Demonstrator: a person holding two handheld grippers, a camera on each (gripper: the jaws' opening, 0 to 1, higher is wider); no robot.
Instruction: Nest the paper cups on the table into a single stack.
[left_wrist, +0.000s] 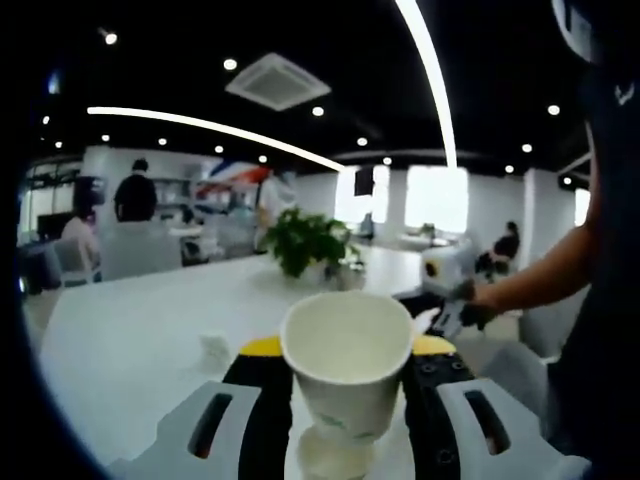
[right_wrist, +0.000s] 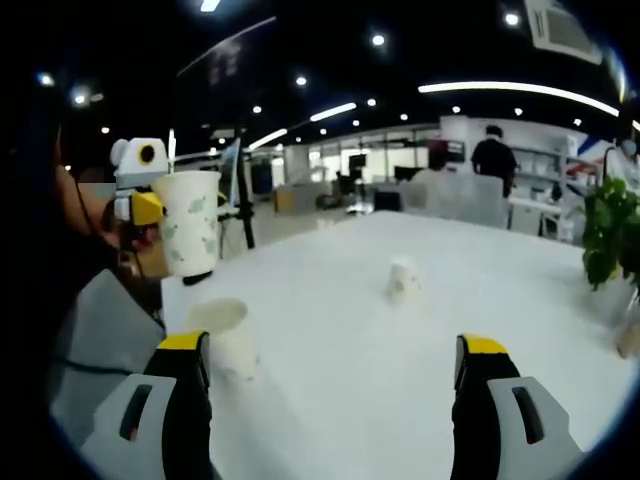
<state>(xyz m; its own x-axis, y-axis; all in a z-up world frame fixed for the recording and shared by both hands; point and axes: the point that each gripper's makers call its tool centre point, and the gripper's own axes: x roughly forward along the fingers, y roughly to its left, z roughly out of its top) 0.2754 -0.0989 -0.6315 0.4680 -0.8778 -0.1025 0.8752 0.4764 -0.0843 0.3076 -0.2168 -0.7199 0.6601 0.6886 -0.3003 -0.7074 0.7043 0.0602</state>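
A: What is your left hand-held gripper (left_wrist: 345, 400) doing?

B: It is clenched on a paper cup (left_wrist: 348, 365), low in the middle of the left gripper view. The cup stands upright between your two yellow-tipped jaws, its open mouth facing the camera. In the right gripper view you see that same held cup at upper left, lifted above the edge of the white counter (right_wrist: 400, 350).

A: And your right hand-held gripper (right_wrist: 335, 385)?

B: Released. Its jaws stand wide apart at the bottom of the right gripper view with only bare counter between them.

A: Where are the other cups?

B: A second cup (right_wrist: 225, 340) stands upright on the counter just beside your right gripper's left jaw, at lower left of that view. A third cup (right_wrist: 403, 280) sits well apart from it, near the middle of the frame; it looks mouth-down, though it is too blurred to be sure.

A: Anything else on the counter?

B: A potted plant (left_wrist: 305, 245) stands at the far end, mid-frame in the left gripper view.
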